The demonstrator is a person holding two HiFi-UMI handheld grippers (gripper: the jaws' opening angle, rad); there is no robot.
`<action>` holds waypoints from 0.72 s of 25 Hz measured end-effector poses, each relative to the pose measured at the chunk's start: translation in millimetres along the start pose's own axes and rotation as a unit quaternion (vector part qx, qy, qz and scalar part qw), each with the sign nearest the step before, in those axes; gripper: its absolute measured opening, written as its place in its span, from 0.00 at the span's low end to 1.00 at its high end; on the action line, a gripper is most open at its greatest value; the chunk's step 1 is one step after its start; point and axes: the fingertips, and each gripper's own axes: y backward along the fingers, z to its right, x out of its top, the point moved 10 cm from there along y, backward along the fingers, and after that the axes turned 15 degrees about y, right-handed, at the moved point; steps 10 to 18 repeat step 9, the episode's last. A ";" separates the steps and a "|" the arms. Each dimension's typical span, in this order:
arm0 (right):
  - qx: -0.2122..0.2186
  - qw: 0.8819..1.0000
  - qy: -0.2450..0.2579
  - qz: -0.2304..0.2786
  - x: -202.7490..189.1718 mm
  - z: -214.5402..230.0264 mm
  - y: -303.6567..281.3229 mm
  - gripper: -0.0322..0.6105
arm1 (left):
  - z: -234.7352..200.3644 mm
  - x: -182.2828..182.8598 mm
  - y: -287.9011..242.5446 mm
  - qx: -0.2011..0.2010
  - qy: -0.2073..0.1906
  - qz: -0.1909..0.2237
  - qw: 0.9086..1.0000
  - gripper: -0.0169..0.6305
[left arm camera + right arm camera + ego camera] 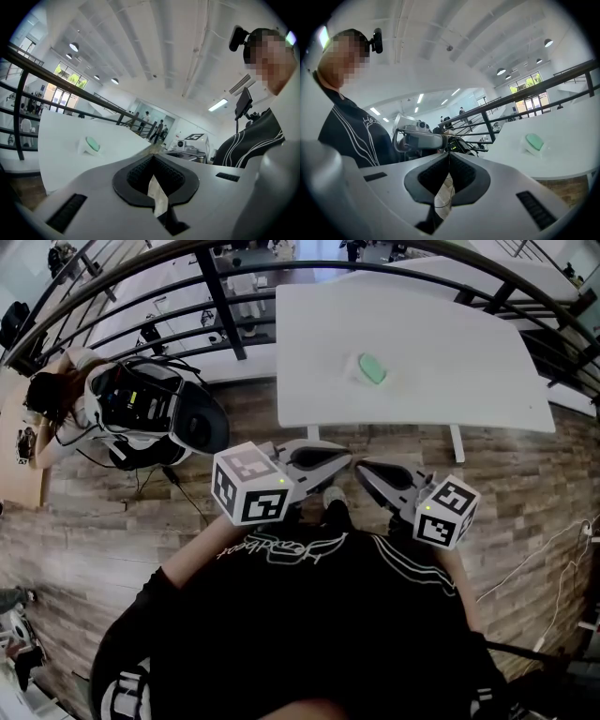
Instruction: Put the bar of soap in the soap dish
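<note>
Two grippers: both held low before the person's black shirt [309, 615], tips turned toward each other, well apart from the desk [469, 381].
Left gripper [343, 460]: jaws pressed together, nothing between them; marker cube at its rear.
Right gripper [364, 468]: jaws pressed together, empty; its tips lie just beside the left gripper's tips.
Soap [373, 367]: green bar, lying in the dish, touched by neither gripper.
Dish [354, 371]: white, near the middle of the desk.
Desk: white top, bare apart from dish and soap, standing on a wood floor [525, 484].
Railing [225, 296]: dark bars along the desk's far side.
</note>
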 end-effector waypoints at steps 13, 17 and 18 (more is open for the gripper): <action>-0.003 1.000 -0.006 -0.003 -7.8 9.9 3.8 0.08 | -6.7 0.2 -12.9 0.001 0.005 -0.006 1.000 0.04; -0.003 1.000 -0.006 -0.003 -7.8 9.9 3.8 0.08 | -6.7 0.2 -12.9 0.001 0.005 -0.006 1.000 0.04; -0.003 1.000 -0.006 -0.003 -7.8 9.9 3.8 0.08 | -6.7 0.2 -12.9 0.001 0.005 -0.006 1.000 0.04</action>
